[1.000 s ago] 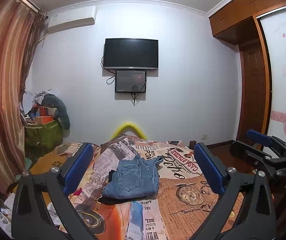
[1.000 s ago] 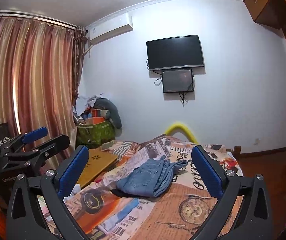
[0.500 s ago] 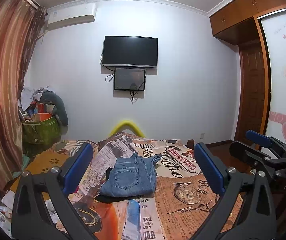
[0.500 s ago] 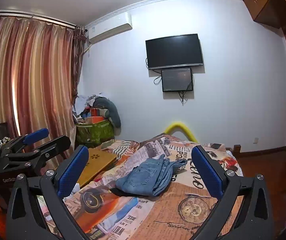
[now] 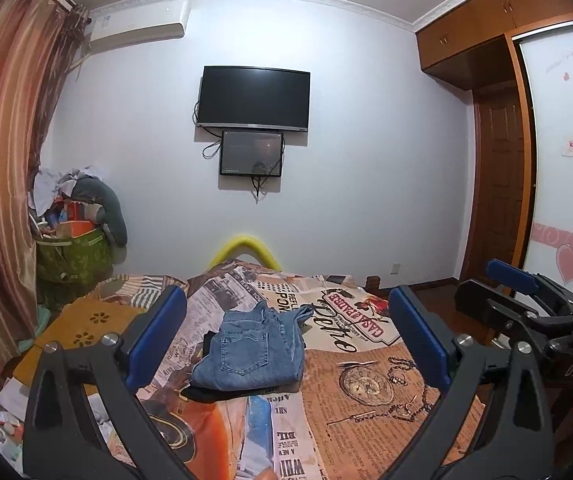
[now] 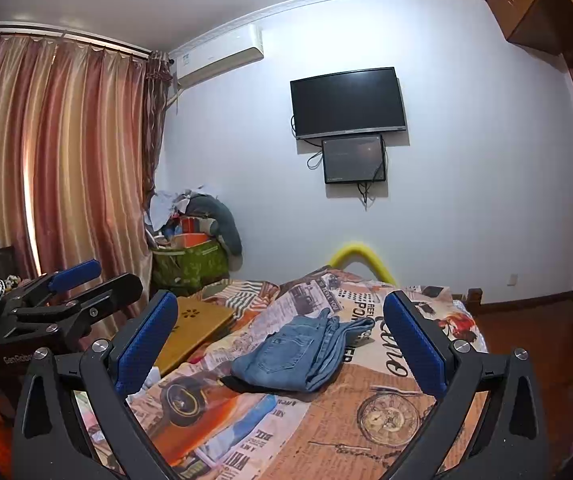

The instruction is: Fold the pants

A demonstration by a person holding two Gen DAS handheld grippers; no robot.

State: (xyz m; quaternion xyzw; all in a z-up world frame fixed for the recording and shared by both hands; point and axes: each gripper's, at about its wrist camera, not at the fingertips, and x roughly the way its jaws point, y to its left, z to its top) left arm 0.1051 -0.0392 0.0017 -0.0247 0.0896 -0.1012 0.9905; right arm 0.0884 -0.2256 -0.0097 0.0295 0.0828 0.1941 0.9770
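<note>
Jeans [image 5: 252, 354] seen folded mid-bed [image 5: 366, 400], task judged done; left gripper [image 5: 286, 344], right gripper [image 6: 280, 346] held back, wide open, empty.

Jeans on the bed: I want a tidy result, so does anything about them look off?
The jeans are folded but not square: a loose end sticks out at the far side, and something dark pokes from under the near edge. Both tongs are open and clear.
</note>
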